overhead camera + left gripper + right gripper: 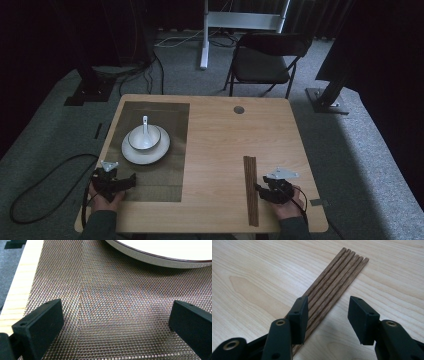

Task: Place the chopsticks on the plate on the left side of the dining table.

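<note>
On the worktop (215, 150), near its right front edge, the brown chopsticks (251, 190) are laid side by side. Over them the right tool (327, 310) is held wide open, gripping nothing; the left tool (112, 322) is spread open above the woven mat (112, 290)

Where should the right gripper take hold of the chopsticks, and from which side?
Grip the chopsticks across their narrow width near the end by the right gripper, coming down from above. They lie flat, side by side on the table, so open jaws should straddle them and pinch from both long edges.
</note>
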`<state>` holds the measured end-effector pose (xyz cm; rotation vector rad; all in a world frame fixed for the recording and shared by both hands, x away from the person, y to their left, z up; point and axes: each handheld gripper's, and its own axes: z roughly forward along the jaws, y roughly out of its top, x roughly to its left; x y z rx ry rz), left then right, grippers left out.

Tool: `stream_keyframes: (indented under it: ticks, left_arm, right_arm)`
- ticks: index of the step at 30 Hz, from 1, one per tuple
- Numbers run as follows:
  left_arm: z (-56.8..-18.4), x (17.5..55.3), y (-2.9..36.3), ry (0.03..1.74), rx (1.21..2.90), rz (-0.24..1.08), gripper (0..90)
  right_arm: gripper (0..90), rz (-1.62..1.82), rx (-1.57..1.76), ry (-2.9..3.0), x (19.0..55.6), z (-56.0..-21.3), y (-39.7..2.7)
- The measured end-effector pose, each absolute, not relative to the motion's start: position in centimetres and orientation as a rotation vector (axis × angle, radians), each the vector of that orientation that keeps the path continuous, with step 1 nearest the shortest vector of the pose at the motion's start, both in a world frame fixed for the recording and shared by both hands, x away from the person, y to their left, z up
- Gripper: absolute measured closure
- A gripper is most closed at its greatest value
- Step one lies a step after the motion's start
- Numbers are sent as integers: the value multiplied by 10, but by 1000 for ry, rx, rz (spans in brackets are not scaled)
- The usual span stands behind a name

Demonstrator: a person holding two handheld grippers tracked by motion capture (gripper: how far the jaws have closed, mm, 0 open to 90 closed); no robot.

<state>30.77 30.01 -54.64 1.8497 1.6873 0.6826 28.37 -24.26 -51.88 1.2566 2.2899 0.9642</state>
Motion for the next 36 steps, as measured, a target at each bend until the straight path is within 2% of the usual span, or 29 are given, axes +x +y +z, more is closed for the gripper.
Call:
stream_keyframes:
  ticks: [13,36]
  left_arm:
    - [-546,308,300,1687,1850,683,1]
    - [-546,308,300,1687,1850,683,1]
  right_arm:
    - [528,916,1256,2333,285,-524,-240]
    - [623,834,1269,2377,288,-531,-238]
